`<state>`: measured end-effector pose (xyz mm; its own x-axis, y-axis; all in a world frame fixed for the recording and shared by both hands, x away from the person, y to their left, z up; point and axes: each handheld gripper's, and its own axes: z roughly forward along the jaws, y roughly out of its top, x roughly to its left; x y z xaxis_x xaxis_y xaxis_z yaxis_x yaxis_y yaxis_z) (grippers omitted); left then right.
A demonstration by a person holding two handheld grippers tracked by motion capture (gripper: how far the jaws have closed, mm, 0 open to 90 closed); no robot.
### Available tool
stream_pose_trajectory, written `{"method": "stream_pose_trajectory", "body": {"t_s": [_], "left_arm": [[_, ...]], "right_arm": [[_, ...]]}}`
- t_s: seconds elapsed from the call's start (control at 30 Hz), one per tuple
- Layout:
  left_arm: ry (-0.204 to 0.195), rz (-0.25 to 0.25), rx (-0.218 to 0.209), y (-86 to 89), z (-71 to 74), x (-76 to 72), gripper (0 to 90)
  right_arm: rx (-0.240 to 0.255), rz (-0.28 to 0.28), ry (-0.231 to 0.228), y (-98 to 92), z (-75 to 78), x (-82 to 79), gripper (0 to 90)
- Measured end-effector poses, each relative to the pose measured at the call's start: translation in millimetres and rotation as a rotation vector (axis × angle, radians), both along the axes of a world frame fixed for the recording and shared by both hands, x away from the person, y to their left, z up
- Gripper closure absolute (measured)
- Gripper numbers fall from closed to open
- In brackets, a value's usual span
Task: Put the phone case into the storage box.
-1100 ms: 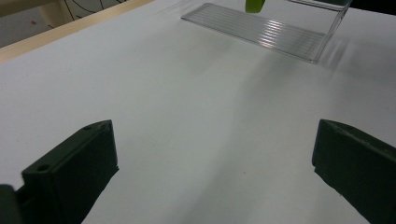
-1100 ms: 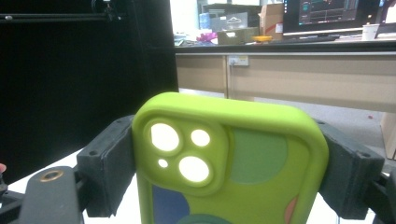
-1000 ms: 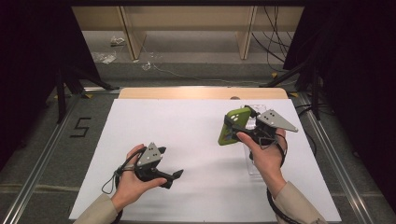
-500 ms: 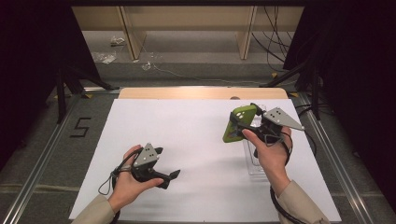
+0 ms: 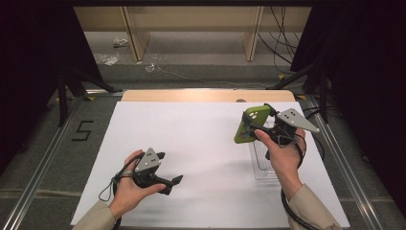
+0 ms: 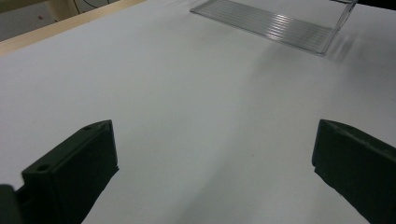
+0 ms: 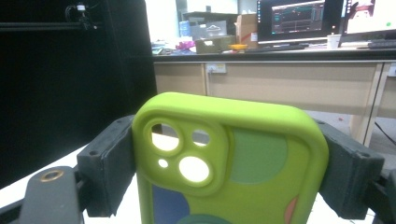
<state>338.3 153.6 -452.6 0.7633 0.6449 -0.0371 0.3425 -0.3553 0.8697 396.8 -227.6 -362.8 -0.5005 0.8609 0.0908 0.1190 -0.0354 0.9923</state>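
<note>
Green phone case (image 5: 250,123), clamped across its width in the right claw (image 5: 256,125), has shifted slightly rightward above the clear stand (image 5: 265,162), suggesting placement; left claw (image 5: 168,184) stands apart, idle.

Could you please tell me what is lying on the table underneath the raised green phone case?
Under the phone case, held up by the right gripper, lies a clear ribbed tray on the white sheet. The hand covers part of it.
</note>
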Motion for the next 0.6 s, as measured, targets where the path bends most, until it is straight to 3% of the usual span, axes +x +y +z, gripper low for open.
{"method": "stream_pose_trajectory", "body": {"t_s": [0.6], "left_arm": [[0.002, 0.009, -0.001, 4.0, -0.7, -0.9, 0.0]], "right_arm": [[-0.02, -0.049, 0.004, -12.4, -0.2, 3.7, 17.9]]}}
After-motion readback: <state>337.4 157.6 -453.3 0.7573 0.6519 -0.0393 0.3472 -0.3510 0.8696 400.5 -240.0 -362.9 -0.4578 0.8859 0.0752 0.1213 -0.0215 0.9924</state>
